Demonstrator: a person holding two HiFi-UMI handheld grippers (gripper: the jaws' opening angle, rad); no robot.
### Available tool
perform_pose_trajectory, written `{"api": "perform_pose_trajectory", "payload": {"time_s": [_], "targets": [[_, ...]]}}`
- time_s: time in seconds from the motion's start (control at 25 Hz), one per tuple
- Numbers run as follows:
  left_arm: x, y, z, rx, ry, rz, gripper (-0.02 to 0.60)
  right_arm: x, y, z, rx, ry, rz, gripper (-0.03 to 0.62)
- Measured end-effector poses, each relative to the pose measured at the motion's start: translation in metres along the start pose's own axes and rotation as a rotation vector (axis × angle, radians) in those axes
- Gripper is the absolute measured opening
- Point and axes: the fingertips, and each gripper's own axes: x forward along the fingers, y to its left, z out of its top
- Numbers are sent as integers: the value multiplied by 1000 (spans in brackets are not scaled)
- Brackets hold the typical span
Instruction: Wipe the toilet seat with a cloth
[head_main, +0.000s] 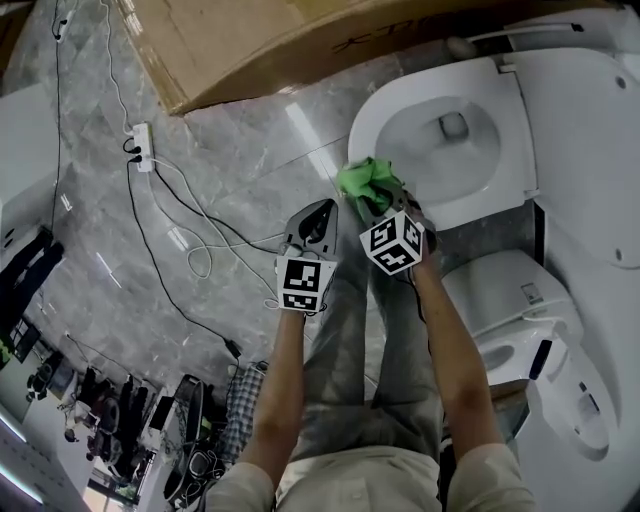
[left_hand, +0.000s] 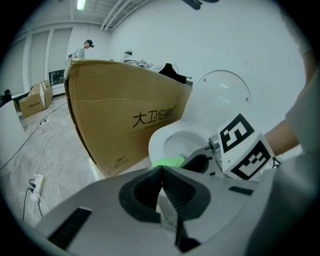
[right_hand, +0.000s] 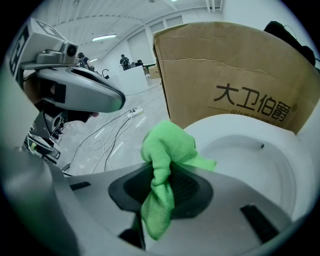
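Green cloth (right_hand: 165, 150) hangs upright, bunched end toward toilet seat (right_hand: 235, 127) | right claw (right_hand: 161, 192) clamped on it | left claw (left_hand: 161, 186) together

Bright overhead light, fisheye-warped edges

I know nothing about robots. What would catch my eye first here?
The bright green cloth, pinched in the right gripper at the near edge of the white toilet seat, stands out most. Just left of it the left gripper hangs shut and empty, and a big cardboard box stands beyond the seat.
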Motion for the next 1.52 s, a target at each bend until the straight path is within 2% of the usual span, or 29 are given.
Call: {"api": "perform_pose_trajectory", "payload": {"time_s": [0.4,1.04,1.52], "targets": [[-3,-23,-8,10,-4,18,12,-19,9,-35,-9,4,16,97],[11,-75,-18,81,33,-60,12,-48,17,-82,57,-9,-8,97],[26,-113,-16,162,64,-142,12,-73,-3,-114,145,-46,-61,97]]}}
